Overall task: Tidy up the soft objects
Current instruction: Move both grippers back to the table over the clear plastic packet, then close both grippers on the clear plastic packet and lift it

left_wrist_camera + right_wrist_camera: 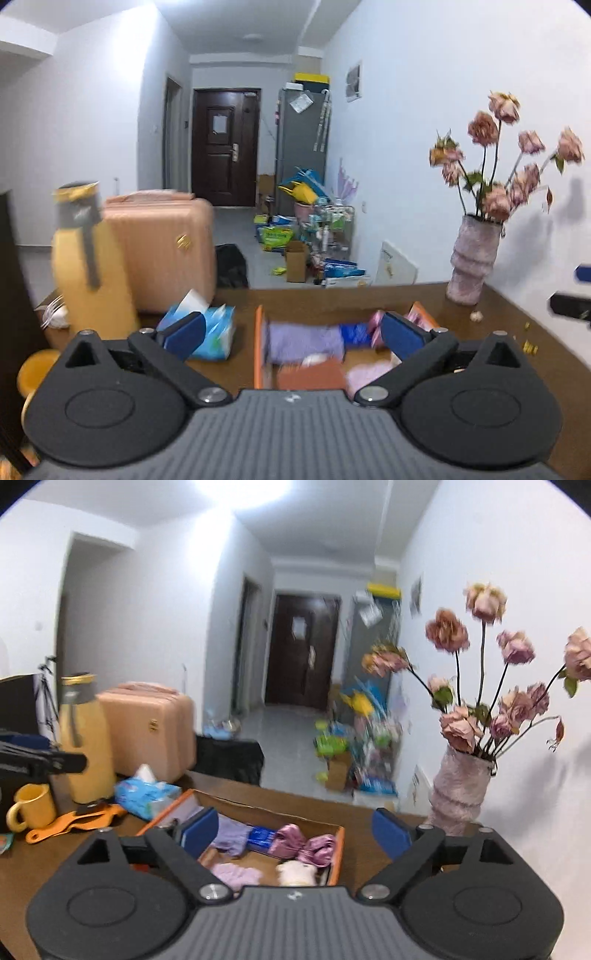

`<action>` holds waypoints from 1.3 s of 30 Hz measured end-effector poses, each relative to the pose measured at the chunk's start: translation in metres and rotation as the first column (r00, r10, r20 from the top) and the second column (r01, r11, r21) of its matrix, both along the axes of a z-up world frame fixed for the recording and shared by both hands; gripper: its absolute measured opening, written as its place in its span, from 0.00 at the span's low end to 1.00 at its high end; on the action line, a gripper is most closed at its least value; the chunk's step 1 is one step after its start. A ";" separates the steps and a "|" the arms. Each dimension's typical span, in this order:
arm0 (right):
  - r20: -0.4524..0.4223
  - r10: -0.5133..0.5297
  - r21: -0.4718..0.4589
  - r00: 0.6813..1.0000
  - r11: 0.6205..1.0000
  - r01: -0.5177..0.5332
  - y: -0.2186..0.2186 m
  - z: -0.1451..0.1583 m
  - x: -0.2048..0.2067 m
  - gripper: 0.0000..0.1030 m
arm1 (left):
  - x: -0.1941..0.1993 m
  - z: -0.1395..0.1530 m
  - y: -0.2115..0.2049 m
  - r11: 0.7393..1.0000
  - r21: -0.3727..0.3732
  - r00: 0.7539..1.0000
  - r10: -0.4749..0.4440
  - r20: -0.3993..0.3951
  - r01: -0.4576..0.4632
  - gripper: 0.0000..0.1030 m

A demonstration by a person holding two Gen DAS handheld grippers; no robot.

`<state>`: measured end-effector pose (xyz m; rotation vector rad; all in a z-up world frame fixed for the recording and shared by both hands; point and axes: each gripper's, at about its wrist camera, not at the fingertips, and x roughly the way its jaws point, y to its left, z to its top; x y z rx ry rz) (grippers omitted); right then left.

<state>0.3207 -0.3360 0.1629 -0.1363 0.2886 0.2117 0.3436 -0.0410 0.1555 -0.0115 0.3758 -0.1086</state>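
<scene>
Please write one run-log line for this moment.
left gripper: open, empty | right gripper: open, empty | box: soft items inside

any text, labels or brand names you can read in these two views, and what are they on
No text can be read in either view.
Blue tissue pack: printed pattern, blurred.
Blue packet in the cardboard box: print too small and blurred.
Green bags on the floor: dark lettering, too small.
Paper on the dark door: no legible marks.
Small emblem on the pink suitcase: a logo shape, no letters.
</scene>
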 end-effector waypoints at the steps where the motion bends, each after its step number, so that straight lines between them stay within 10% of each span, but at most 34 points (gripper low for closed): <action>1: 0.028 0.010 0.007 1.000 1.000 -0.010 0.003 -0.011 -0.019 0.90 | -0.019 -0.014 0.002 1.000 0.007 1.000 0.005 0.021 -0.005 1.00; 12: -0.009 -0.089 0.187 0.996 0.978 0.089 0.015 -0.133 -0.160 0.91 | -0.161 -0.134 0.006 0.990 0.131 0.999 0.040 0.035 -0.045 1.00; 39: -0.245 -0.150 0.175 0.958 0.965 0.196 -0.003 -0.187 -0.063 0.85 | -0.053 -0.169 0.032 0.993 0.006 0.980 0.118 -0.158 -0.119 0.96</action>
